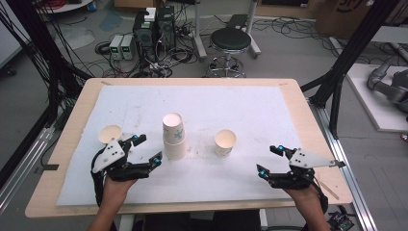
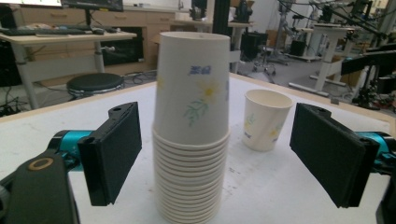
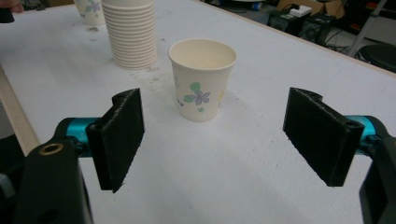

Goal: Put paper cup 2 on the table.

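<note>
A stack of upside-down paper cups [image 1: 173, 137] with flower prints stands mid-table on the white mat. My left gripper [image 1: 148, 148] is just left of it and open. In the left gripper view the stack [image 2: 191, 140] rises straight ahead between the two wide-apart pads, which do not touch it. One upright cup [image 1: 224, 142] stands to the right of the stack. My right gripper [image 1: 269, 159] is open and faces that cup [image 3: 202, 79] from a short distance, with nothing between its pads. Another upright cup [image 1: 110, 134] sits at the left, behind the left gripper.
The white mat [image 1: 250, 110] covers most of the wooden table [image 1: 77, 120]. A black stool [image 1: 230, 41] and boxes of electronics [image 1: 144, 33] with cables stand on the floor beyond the far edge. Black frame posts [image 1: 337, 86] flank the table on both sides.
</note>
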A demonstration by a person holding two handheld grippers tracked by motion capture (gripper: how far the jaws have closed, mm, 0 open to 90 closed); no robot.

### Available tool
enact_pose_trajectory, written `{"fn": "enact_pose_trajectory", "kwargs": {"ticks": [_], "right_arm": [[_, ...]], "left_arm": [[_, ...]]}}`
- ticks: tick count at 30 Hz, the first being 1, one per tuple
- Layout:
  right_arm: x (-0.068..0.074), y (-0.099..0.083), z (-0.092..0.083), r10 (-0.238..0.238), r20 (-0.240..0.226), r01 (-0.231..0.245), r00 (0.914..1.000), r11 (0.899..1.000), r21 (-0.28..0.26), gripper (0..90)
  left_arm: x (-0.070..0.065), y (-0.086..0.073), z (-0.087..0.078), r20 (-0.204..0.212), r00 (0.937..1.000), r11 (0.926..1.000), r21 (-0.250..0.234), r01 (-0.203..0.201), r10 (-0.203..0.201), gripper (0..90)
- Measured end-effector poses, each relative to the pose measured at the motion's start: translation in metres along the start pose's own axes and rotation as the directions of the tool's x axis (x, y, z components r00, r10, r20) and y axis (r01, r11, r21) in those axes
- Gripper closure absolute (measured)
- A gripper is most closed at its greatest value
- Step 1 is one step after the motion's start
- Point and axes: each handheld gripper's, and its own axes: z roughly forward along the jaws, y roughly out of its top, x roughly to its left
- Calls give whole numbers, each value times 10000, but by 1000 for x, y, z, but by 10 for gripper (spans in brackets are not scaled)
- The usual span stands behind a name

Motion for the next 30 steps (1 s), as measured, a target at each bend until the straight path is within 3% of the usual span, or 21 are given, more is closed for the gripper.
{"fn": "enact_pose_trajectory", "kwargs": {"ticks": [8, 30], "right_arm": [[-1, 1, 2, 149, 51, -149, 9999, 9999, 4, 208], [-1, 2, 5, 155, -96, -155, 9998, 9999, 34, 208]], "left_arm": [[10, -4, -7, -234, 9996, 9999, 2, 168, -168, 160], [11, -7, -9, -476, 9988, 9999, 138, 88, -81, 162]]}}
